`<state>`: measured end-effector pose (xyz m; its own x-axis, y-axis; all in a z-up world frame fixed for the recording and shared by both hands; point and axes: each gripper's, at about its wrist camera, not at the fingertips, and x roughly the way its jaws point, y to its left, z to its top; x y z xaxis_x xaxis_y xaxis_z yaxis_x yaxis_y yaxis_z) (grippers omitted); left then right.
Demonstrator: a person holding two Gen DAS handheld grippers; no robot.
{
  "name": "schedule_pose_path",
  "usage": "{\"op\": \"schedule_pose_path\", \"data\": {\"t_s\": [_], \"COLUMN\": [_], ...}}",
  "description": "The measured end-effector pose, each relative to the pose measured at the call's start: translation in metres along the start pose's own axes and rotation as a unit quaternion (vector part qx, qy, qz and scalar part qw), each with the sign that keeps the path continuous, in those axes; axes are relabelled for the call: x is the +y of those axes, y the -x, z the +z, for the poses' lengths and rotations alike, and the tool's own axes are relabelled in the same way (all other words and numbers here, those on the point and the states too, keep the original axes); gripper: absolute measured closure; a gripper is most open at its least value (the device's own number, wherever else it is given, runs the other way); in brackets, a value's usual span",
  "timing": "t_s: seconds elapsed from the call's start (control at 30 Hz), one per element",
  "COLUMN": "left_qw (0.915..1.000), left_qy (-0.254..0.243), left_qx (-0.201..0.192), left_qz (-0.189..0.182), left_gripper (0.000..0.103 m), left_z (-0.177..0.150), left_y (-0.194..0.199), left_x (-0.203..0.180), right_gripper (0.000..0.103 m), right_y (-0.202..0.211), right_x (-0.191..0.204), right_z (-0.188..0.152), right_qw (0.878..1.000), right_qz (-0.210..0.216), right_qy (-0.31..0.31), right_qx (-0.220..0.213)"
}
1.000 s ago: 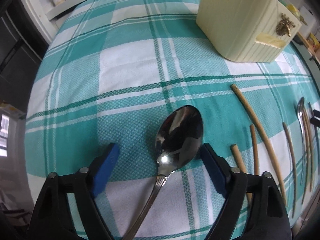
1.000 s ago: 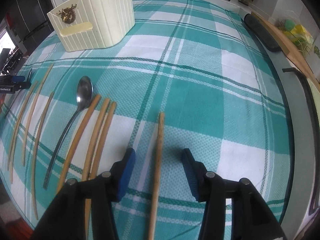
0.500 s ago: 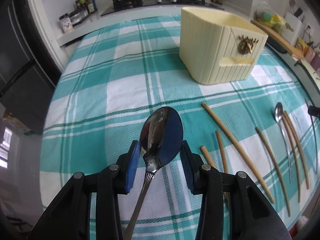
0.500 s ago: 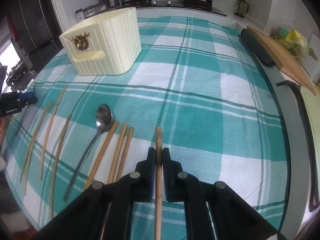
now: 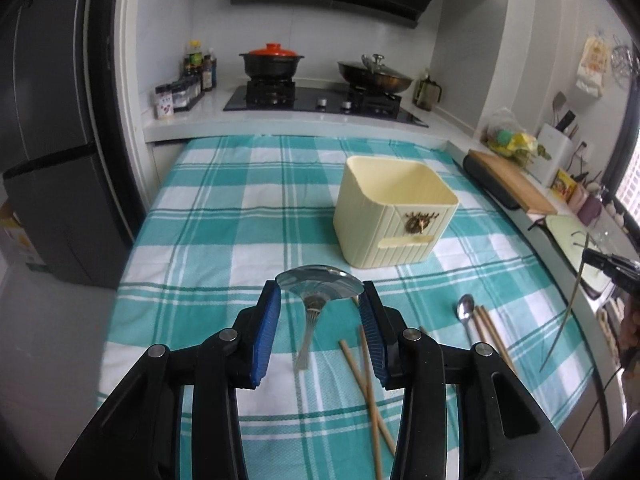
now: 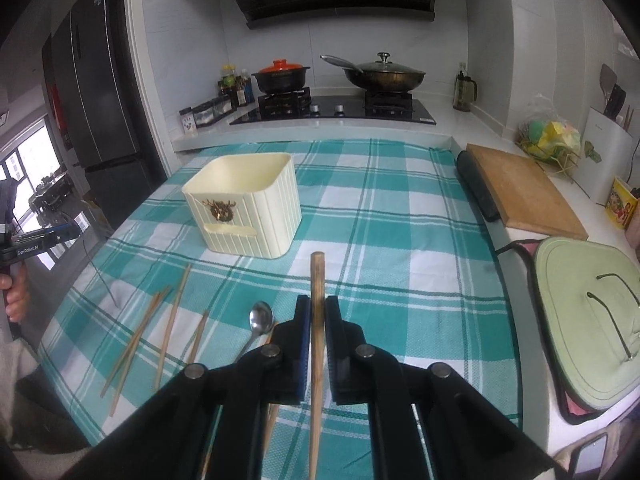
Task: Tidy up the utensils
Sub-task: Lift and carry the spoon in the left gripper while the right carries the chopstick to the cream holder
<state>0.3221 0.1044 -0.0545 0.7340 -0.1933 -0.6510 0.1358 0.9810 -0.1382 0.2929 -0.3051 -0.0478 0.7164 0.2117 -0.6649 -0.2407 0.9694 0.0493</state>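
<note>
teal plaid tablecloth (image 6: 400,208) covers table; cream holder (image 6: 248,208), small spoon (image 6: 259,320), loose chopsticks (image 6: 172,320) on it.

Red-lidded clay pot (image 6: 282,76) & lidded wok (image 6: 384,74) sitting on gas hob (image 6: 336,110); wooden chopping board (image 6: 520,196) lying on counter at right; dark fridge (image 5: 52,152) standing at left w/ spice jars (image 5: 176,98) nearby.

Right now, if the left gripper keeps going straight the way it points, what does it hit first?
Probably the cream utensil holder. The left gripper, shut on the big spoon, aims slightly left of it, so it could instead meet bare checked tablecloth; depth is unclear.
</note>
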Motion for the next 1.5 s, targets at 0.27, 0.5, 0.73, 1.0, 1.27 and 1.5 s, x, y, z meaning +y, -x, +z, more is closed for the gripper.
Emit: {"op": "schedule_pose_path", "data": {"t_s": [0.27, 0.5, 0.73, 1.0, 1.27, 1.5], "left_qw": [0.9995, 0.9991, 0.9926, 0.9462, 0.8867, 0.8789], "left_qy": [0.005, -0.015, -0.091, -0.283, -0.416, -0.406], "left_qx": [-0.011, 0.025, 0.076, 0.150, 0.194, 0.227], "left_qz": [-0.028, -0.031, -0.026, -0.046, -0.055, -0.106], "left_gripper": [0.100, 0.100, 0.050, 0.021, 0.021, 0.026], "left_z": [0.040, 0.054, 0.021, -0.022, -0.047, -0.037], "left_y": [0.017, -0.009, -0.046, -0.133, -0.208, -0.239], "left_x": [-0.010, -0.017, -0.031, -0.101, -0.137, -0.141], "right_gripper": [0.096, 0.096, 0.096, 0.096, 0.096, 0.096], "right_y": [0.025, 0.023, 0.029, 0.033, 0.036, 0.028], "right_x": [0.011, 0.026, 0.033, 0.030, 0.019, 0.006], "right_z": [0.035, 0.079, 0.071, 0.054, 0.039, 0.035], "right_qw": [0.998, 0.995, 0.994, 0.995, 0.995, 0.995], "right_qz": [-0.001, 0.022, 0.049, 0.054, 0.057, 0.060], "right_qy": [0.005, 0.009, 0.003, -0.003, -0.030, -0.050], "right_qx": [-0.063, -0.094, -0.100, -0.085, -0.077, -0.068]}}
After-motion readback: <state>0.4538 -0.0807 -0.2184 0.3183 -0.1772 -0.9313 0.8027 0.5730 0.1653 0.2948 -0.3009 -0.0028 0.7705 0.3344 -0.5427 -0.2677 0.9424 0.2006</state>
